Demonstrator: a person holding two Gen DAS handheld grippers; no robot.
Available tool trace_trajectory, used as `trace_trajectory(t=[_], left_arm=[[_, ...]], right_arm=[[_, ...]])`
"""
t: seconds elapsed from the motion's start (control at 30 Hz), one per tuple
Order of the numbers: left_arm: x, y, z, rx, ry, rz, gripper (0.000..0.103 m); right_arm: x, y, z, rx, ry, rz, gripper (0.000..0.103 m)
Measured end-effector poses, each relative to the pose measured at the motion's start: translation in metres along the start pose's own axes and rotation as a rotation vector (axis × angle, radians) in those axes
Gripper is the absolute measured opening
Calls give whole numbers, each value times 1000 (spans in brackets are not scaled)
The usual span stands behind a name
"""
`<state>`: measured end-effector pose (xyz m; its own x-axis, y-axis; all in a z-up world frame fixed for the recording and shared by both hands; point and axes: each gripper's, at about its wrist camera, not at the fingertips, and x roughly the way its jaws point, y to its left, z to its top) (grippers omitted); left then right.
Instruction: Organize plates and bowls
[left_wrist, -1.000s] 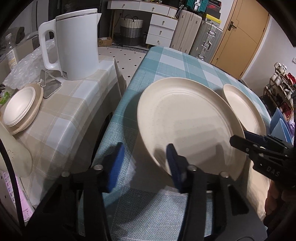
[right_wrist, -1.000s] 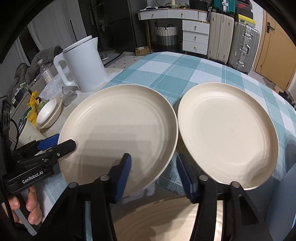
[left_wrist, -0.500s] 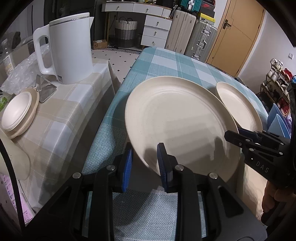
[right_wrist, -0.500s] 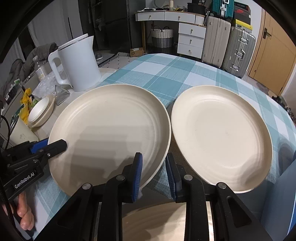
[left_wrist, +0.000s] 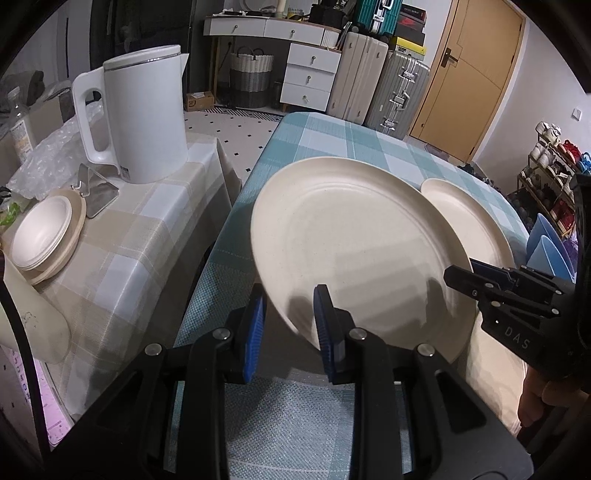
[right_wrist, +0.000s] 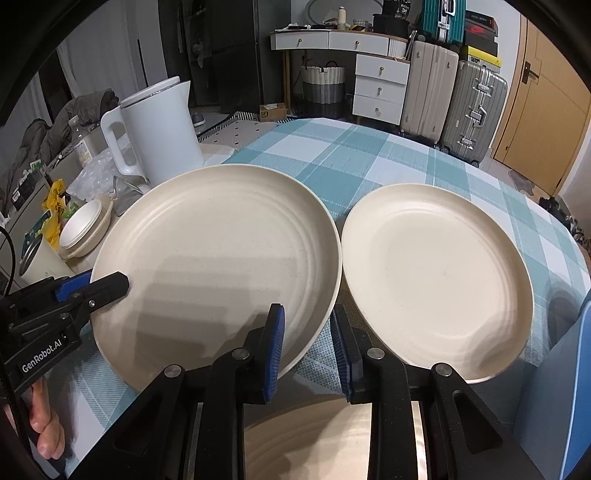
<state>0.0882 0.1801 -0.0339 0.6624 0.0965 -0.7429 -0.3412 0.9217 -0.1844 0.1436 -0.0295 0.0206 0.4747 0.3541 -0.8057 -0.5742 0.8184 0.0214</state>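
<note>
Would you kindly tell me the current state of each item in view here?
left gripper: jaws have just been closing, now shut on the large plate's rim.
right gripper: jaws have just been closing, now shut on that plate's rim.
large plate: gripped by both, tilted.
second plate: flat on the tablecloth, untouched.
kettle: upright, lid shut.
bowls: stacked on the side table.

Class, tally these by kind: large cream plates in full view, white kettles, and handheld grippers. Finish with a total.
Large cream plates: 2, the gripped plate and the second plate beside it
White kettles: 1, the kettle
Grippers: 2, the left gripper and the right gripper
Total: 5
Not counted: a cream dish, mostly hidden below the right gripper.
</note>
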Motion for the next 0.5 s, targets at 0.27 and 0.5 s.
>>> trace_trajectory(t=[0.27,0.5], left_arm=[[-13,-9,3,17,-21,-14,23],[-26,-27,2,44,-34,-27,23]], right_arm=[[-17,-3,0,9,-28,-8,26],[-39,-9,-4,21,-63,-26,26]])
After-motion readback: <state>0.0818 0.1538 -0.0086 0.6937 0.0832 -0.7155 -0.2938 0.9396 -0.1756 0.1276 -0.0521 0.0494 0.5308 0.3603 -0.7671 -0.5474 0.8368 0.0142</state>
